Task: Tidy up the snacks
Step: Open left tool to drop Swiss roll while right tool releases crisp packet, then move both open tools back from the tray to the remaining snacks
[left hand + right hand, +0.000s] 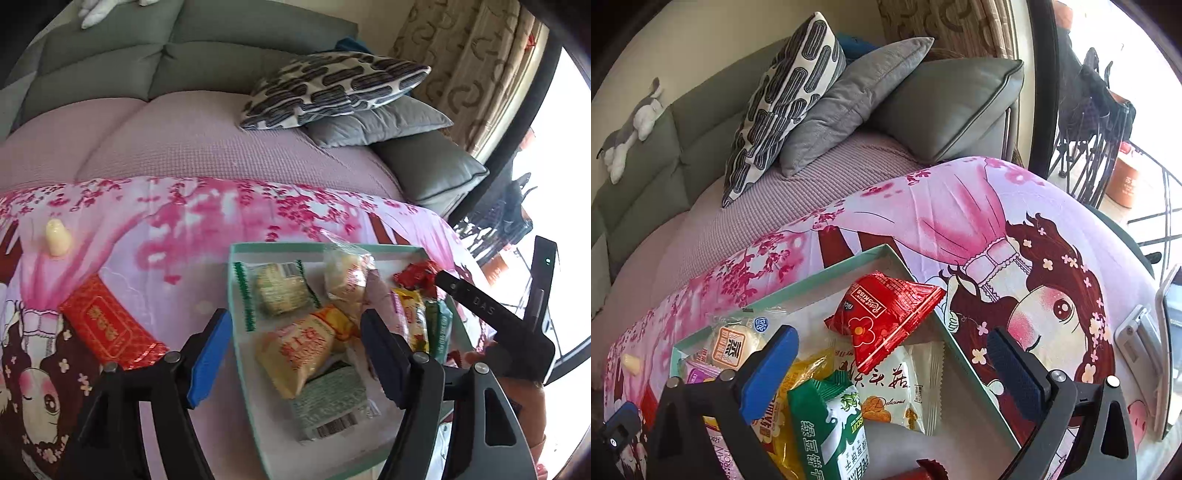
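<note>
A shallow mint-green box (pixel 233 280) lies on the pink printed blanket and holds several wrapped snacks. Among them are a yellow-orange pack (pixel 303 350), a green barcode pack (pixel 332 402) and a clear-wrapped bun (pixel 347 277). My left gripper (pixel 295 354) is open, astride the box's left wall and over the yellow-orange pack without pressing it. A red foil pack (pixel 107 325) and a small pale-yellow jelly (pixel 57 236) lie outside the box, to the left. My right gripper (pixel 892 373) is wide open above the box (pixel 812 275), near a red triangular pack (pixel 886 317) and a green biscuit pack (pixel 831 424).
A grey-green sofa back (pixel 110 62) carries a patterned pillow (pixel 783 99) and grey cushions (pixel 849 96). A plush toy (pixel 631 125) lies on the sofa top. A grey clip stand (pixel 1141 332) sits at the blanket's right edge. Bright balcony rails (pixel 1108 147) are beyond it.
</note>
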The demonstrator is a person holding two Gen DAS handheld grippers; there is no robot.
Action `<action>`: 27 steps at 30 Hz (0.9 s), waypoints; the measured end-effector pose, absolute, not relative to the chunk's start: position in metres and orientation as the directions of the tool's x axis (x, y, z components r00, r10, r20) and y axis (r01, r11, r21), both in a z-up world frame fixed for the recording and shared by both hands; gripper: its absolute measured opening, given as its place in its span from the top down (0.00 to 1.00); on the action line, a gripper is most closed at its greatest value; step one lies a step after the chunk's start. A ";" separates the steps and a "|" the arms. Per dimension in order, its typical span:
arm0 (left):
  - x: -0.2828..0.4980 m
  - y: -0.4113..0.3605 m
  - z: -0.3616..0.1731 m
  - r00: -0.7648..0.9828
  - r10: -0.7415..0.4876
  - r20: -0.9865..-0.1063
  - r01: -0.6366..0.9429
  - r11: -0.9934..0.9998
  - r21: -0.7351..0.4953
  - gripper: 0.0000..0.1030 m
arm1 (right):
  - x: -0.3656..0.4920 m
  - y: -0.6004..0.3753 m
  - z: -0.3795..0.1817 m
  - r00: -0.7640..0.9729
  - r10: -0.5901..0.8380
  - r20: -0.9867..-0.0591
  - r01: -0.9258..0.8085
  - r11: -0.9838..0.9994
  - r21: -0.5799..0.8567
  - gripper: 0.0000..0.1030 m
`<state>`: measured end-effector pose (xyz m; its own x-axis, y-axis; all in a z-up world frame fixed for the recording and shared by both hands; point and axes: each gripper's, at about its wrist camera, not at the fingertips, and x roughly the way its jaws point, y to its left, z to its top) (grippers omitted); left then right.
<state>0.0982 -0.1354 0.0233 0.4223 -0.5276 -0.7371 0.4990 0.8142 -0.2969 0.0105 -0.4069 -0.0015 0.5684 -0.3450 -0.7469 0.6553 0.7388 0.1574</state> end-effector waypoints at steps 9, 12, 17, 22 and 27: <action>0.129 -0.069 0.017 0.581 -0.299 -0.757 0.274 0.948 -0.165 0.19 | 0.021 -0.366 0.031 0.619 -0.380 -0.688 0.597 0.796 0.098 0.00; 0.136 -0.046 0.014 0.611 -0.220 -0.761 0.204 0.972 -0.117 0.19 | 0.030 -0.344 0.039 0.647 -0.360 -0.673 0.550 0.830 0.085 0.00; 0.146 -0.009 0.009 0.636 -0.098 -0.765 0.092 0.994 -0.051 0.14 | 0.044 -0.299 0.050 0.707 -0.285 -0.648 0.438 0.895 0.085 0.00; 0.149 0.026 0.009 0.660 -0.007 -0.752 -0.004 1.000 -0.013 0.05 | 0.064 -0.247 0.048 0.742 -0.162 -0.650 0.292 0.952 0.095 0.00; 0.154 0.052 0.002 0.644 0.022 -0.765 -0.054 0.998 -0.017 0.05 | 0.087 -0.189 0.032 0.727 -0.054 -0.684 0.153 0.985 0.085 0.00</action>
